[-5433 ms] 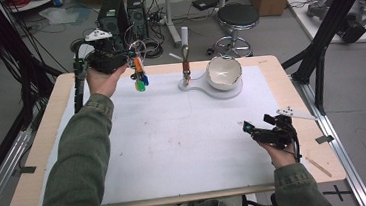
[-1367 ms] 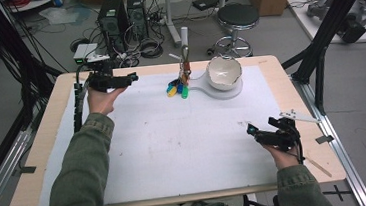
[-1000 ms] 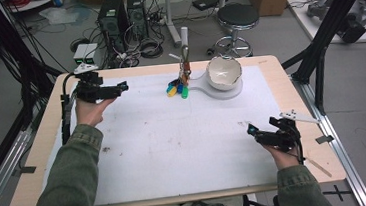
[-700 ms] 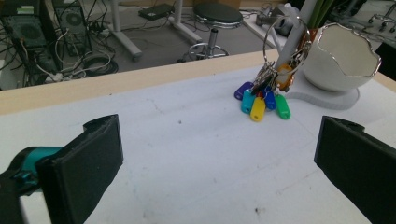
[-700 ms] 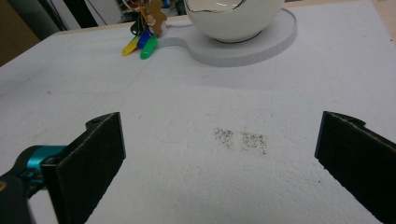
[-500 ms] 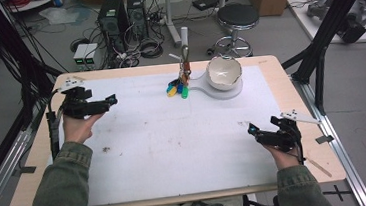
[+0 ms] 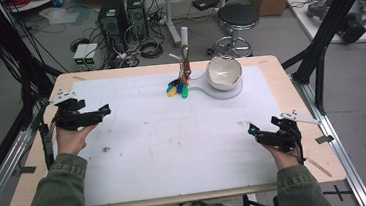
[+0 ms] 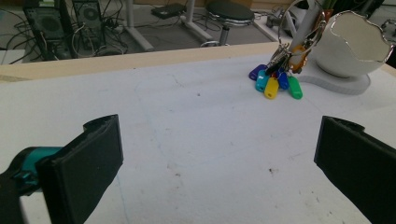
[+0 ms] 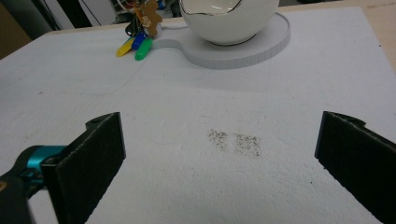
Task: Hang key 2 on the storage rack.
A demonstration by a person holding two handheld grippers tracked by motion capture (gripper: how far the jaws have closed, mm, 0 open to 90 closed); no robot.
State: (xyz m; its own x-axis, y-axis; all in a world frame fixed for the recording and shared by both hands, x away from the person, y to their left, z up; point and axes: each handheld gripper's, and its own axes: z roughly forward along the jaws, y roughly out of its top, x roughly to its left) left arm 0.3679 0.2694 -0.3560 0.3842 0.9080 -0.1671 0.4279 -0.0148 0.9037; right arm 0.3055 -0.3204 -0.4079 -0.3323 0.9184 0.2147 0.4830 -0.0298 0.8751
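- Now the left gripper (image 7: 102, 111) sits low at the table's left edge, jaws spread wide and holding nothing; in the earliest frame it was up at the far edge with the bunch of keys (image 7: 178, 87) hanging from it.
- Since then the keys have been hung on the stand (image 7: 186, 62) at the table's far middle; their coloured tags touch the white mat (image 7: 175, 149) just beside the egg-shaped bowl (image 7: 224, 73).
- Across the last half second the left hand (image 7: 71, 138) has drawn back a little farther toward the person, well apart from the keys.
- The right gripper (image 7: 251, 130) has stayed near the right edge, jaws likewise spread and empty.
- Up close, the left gripper view shows the tags (image 8: 275, 83) clearly, but the ring and the stand's top are cut off by the upper frame.
- Likewise, the right gripper view crops the bowl (image 9: 229, 18) at the top, and part of the keys (image 9: 136, 44) is hard to make out.
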